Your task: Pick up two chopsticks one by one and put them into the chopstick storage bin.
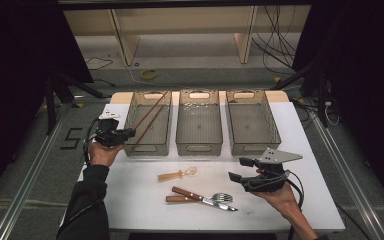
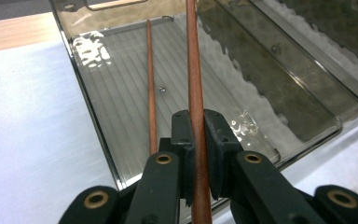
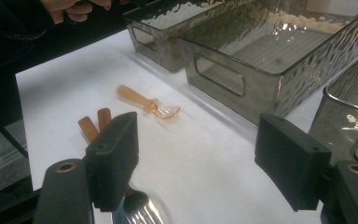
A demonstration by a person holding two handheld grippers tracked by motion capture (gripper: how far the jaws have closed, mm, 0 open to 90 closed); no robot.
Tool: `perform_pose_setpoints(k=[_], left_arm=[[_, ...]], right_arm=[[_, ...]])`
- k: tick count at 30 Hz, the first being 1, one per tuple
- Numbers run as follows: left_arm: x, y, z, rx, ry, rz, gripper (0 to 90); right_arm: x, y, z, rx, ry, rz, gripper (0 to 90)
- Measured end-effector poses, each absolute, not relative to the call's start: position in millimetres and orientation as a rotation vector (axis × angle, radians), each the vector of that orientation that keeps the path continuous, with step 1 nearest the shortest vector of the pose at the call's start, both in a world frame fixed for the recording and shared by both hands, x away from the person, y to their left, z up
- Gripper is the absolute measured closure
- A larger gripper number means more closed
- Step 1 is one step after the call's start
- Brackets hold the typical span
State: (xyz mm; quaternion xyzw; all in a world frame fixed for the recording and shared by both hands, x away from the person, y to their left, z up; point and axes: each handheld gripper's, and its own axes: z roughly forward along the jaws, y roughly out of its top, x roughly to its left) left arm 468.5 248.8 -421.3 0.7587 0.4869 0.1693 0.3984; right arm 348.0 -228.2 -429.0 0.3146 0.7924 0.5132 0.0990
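Your left gripper [image 2: 198, 154] had its jaws pinched tight on a reddish-brown chopstick [image 2: 194, 88], which ran up from between the pads over the near wall of the left bin [image 1: 166, 131]; the high view placed that gripper [image 1: 128, 132] just beside the bin's outer near corner. A second chopstick [image 2: 151, 84] lay inside the same bin, its far end leaning toward the far wall, close alongside the held one. Your right gripper [image 3: 196, 163] hovered with its jaws spread wide and nothing between them, well to the near right of that bin. Near the bin's front, on the white table [image 1: 310, 200], lay an amber spoon [image 1: 177, 174], and beyond it a wooden-handled knife [image 1: 200, 197] and fork [image 1: 215, 198], crossed.
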Motion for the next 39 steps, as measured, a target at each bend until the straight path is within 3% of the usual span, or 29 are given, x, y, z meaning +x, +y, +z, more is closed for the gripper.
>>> perform_pose_setpoints(k=[13,19,24,30,39], left_arm=[[481,246,-427,1.937,1.288,0.436,81.8],[478,243,-422,1.900,1.261,0.399,55.2],[470,237,-409,1.884,1.185,0.366,41.6],[459,221,-398,1.909,1.109,0.333,30.8],[445,198,-396,1.990,1.015,0.278,24.8]], right_arm=[[348,-228,-428,0.925,2.346,1.523,31.4],[347,-229,-428,0.926,2.339,1.530,31.4],[347,-230,-427,0.925,2.335,1.539,31.4],[346,-232,-426,0.925,2.322,1.541,31.0],[345,-233,-427,0.930,2.311,1.557,30.8]])
